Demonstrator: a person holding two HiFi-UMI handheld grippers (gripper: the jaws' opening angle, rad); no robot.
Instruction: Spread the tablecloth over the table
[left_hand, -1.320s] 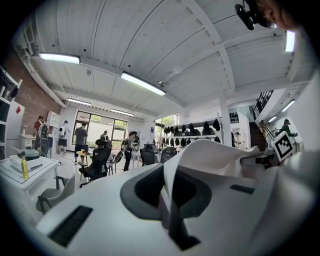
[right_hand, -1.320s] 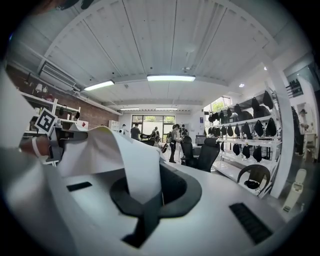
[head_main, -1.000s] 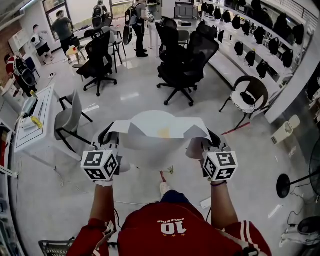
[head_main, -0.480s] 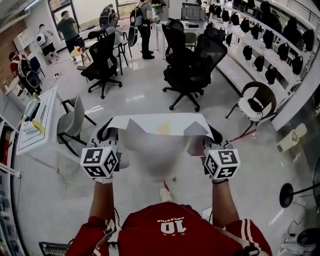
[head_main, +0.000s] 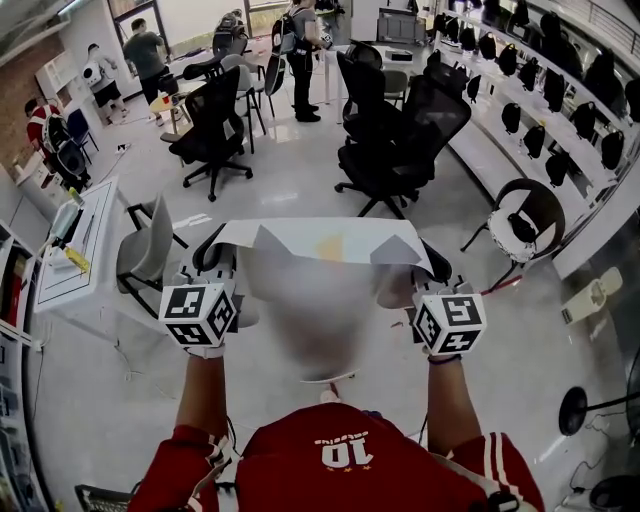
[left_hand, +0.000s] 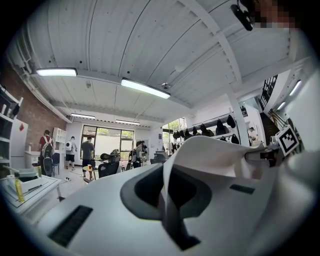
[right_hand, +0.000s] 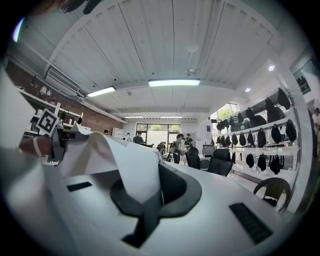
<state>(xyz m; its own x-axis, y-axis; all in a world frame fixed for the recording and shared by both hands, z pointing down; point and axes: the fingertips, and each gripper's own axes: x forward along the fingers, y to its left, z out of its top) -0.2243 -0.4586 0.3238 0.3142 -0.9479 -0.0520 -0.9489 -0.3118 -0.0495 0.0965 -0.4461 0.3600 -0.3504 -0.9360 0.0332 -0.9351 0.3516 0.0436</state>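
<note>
A white tablecloth with a yellowish spot is stretched in the air between my two grippers, above the floor. Its top edge runs straight across and the rest hangs down toward me, blurred. My left gripper is shut on the cloth's left corner, and my right gripper is shut on the right corner. In the left gripper view the cloth comes out from between the shut jaws of the left gripper. The right gripper view shows the same for the cloth and right gripper. Both grippers point level.
A white desk and a grey chair stand at my left. Black office chairs are grouped ahead, and a round-backed chair stands at the right near a wall shelf. People stand far back.
Both grippers have gone forward together with the cloth held between them; the chairs ahead are nearer. The cloth's hanging part now billows lower toward me.
</note>
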